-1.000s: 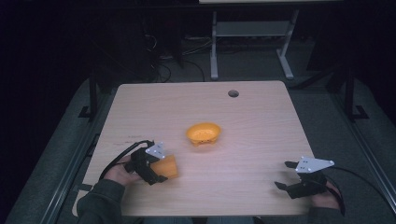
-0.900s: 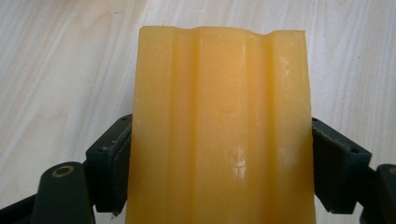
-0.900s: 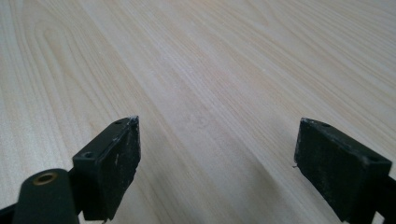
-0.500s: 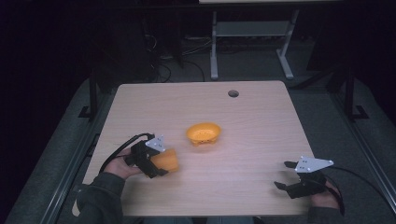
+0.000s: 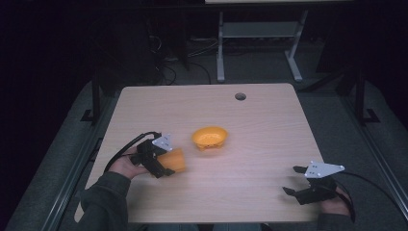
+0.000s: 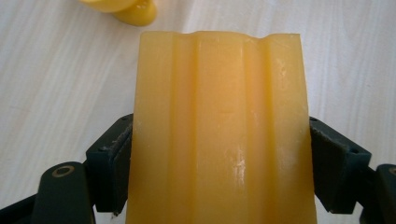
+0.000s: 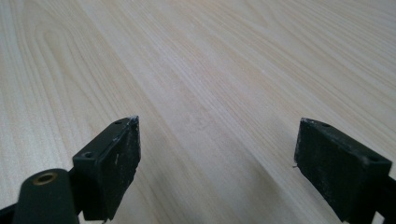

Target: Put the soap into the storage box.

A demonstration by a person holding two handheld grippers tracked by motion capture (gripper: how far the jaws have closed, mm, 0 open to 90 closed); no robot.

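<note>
On the pale wooden table [image 5: 269, 144], the biggest thing in play, the work sits toward seven o'clock from its middle, where the left gripper [image 5: 161, 161] pinches an orange ribbed block [image 5: 174, 160], its jaws pressed against the block's two long sides. At about one o'clock from that block, near it but apart, stands the small orange bowl [image 5: 210, 137]; the left gripper view catches the bowl's foot [image 6: 135, 11] at eleven o'clock beyond the block's [image 6: 219, 126] far end.

The step in hand looks like carrying the block to the bowl. To do it well, I would keep the squeeze even (the block's faces look smooth and waxy, so it may slide), lift enough to clear the bowl's rim, and approach along the one o'clock line so the block's free end arrives over the hollow first. Letting go low rather than dropping should keep the light bowl from skidding or tipping.

Over at five o'clock the right gripper [image 5: 300, 182] waits with jaws spread wide over bare wood [image 7: 210, 93], well apart from both things.

No brand, label or writing can be read on anything.
</note>
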